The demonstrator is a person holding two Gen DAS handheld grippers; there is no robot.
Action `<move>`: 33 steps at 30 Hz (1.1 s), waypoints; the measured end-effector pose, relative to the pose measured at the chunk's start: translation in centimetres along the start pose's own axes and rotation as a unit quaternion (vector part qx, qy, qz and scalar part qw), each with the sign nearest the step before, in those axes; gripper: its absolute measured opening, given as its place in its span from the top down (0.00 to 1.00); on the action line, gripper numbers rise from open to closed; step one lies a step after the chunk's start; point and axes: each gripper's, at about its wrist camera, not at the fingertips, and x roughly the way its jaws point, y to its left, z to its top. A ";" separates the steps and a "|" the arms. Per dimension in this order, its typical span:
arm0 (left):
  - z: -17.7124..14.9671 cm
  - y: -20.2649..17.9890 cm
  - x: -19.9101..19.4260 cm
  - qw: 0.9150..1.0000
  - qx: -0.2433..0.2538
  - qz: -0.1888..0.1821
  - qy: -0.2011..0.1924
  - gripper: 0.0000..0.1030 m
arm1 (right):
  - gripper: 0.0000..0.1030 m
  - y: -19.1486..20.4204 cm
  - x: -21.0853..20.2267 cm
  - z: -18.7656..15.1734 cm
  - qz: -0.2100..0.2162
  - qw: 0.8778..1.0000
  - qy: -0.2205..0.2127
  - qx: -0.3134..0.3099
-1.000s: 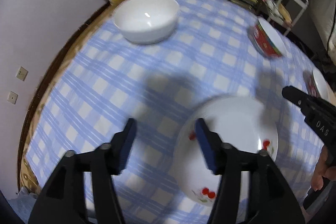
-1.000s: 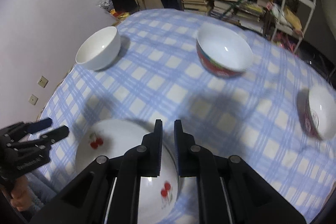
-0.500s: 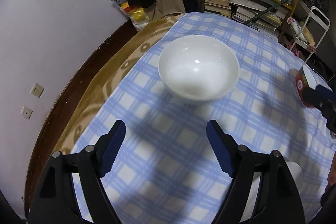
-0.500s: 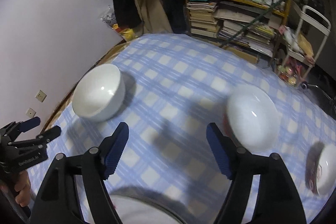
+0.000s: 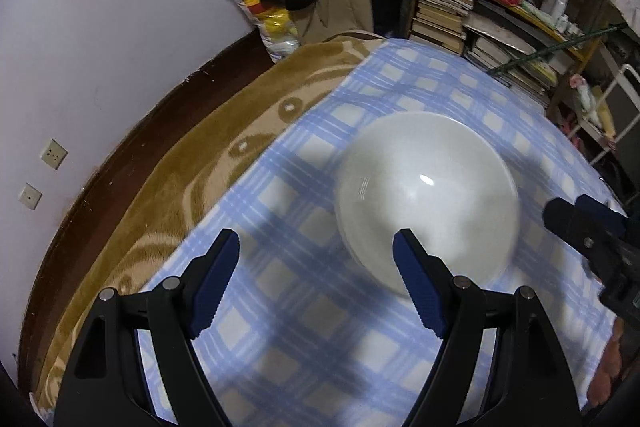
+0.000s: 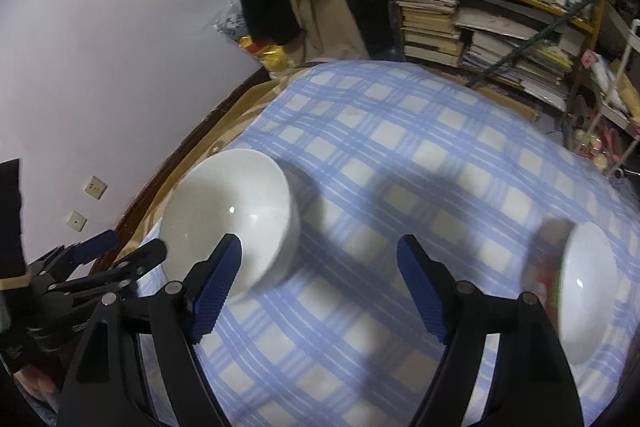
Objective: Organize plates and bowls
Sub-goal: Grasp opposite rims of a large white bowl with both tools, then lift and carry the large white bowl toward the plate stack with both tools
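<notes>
Desk: covered by a blue-and-white checked cloth over a tan patterned blanket.

White bowl: upright on the cloth, at 1 o'clock from the left gripper, apart from its fingers.

Left gripper: fingers spread wide, nothing between them.

Right gripper: fingers have just been opening, now wide, only bare cloth between them; white bowl at its 10 o'clock.

Red-patterned bowl: blurred, at 3 o'clock of the right gripper.

Bookshelf: stacked books and bags beyond the desk at 12 o'clock.
</notes>
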 end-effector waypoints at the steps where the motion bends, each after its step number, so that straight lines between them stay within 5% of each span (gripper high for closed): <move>1: 0.1 0.1 0.4 1.000 -0.004 0.006 0.003 0.24 | 0.18 0.1 0.3 0.2 0.008 1.000 -0.004 -0.001; 7: 0.5 0.4 2.2 0.999 -0.022 -0.022 0.017 0.32 | 0.26 0.2 3.2 0.8 0.024 0.999 0.032 0.012; 9: 0.4 0.3 2.9 0.999 -0.026 -0.035 0.028 0.52 | 0.43 0.2 4.5 0.7 0.024 0.998 0.059 0.018; 10: 0.3 0.4 3.0 0.998 -0.027 -0.041 0.030 0.59 | 0.62 0.1 5.1 0.5 0.019 0.997 0.070 0.022; 11: 0.2 0.4 3.1 0.998 -0.033 -0.047 0.032 0.63 | 0.70 0.0 5.5 0.4 0.025 0.996 0.082 0.028; 17: -0.3 0.7 4.1 0.992 -0.075 -0.090 0.041 0.89 | 0.77 0.2 7.3 -0.6 0.069 0.990 0.121 0.037; 23: -0.9 -1.6 3.0 0.998 -0.041 -0.038 0.038 0.92 | 0.84 0.5 6.7 -1.9 0.042 0.992 0.115 0.031; 33: -2.3 -2.0 -0.2 0.997 -0.019 -0.062 0.052 0.91 | 0.85 0.2 2.5 -3.0 0.034 0.994 0.104 0.019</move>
